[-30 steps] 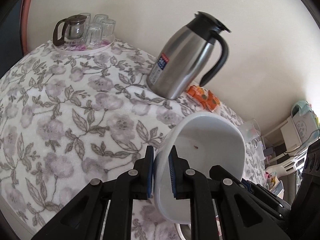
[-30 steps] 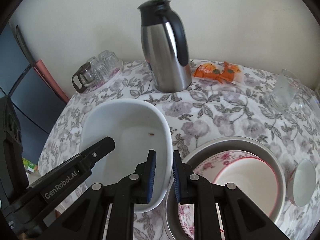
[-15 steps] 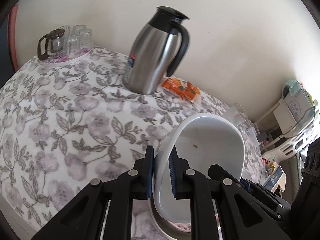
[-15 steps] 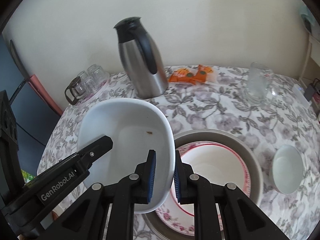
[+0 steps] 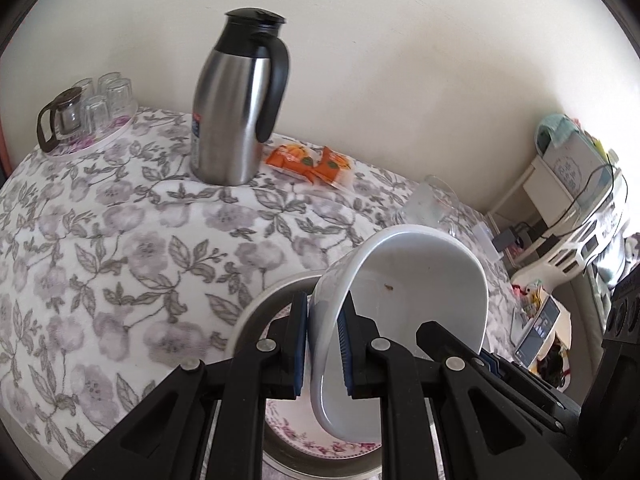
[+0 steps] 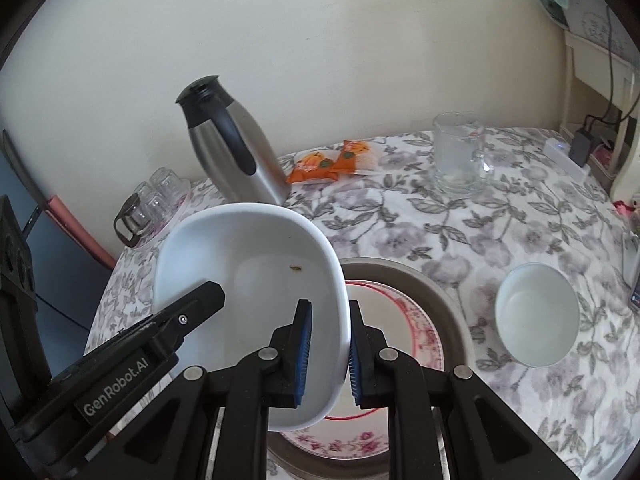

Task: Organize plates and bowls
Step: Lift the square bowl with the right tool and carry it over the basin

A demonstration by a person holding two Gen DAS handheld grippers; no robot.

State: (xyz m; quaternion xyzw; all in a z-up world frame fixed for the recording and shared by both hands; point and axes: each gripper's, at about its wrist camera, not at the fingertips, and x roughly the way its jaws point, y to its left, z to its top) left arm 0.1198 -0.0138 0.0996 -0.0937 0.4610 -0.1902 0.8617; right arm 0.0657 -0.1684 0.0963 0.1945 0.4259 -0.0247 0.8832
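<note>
- Claws first: we see the left claw (image 5: 323, 350) clamped on one rim of a white rounded-square dish (image 5: 416, 280), with one blue pad inside the wall and the other outside.
- We see the right claw (image 6: 326, 354) clamped on the opposite rim of the same white rounded-square dish (image 6: 248, 280), again with one pad on each face of the wall.
- We find the dish carried between the two claws, off the counter (image 6: 460, 220) and tilted, its hollow turned toward both cameras.
- A small brown speck (image 6: 296, 267) sits on the inside of the dish.
- Under the dish's lower edge we see a grey metal pan (image 6: 444, 300) on the floral cloth, and in it a plate with a pink flower border (image 6: 344, 444) carrying a white bowl with a red rim (image 6: 384, 320).
- From the right wrist view the dish overlaps the left part of the pan; we cannot tell whether it touches the crockery below.
- A small white bowl (image 6: 536, 314) stands on the cloth just to the right of the pan, apart from it.
- Farther back we see a steel thermos jug with a black handle (image 5: 236, 108) upright, orange snack packets (image 5: 310, 160) just beside it, and a clear glass mug (image 6: 460, 156) to the right.
- At the far left corner of the counter a round tray (image 5: 86, 140) holds upturned glasses and a small glass teapot (image 5: 60, 118).
</note>
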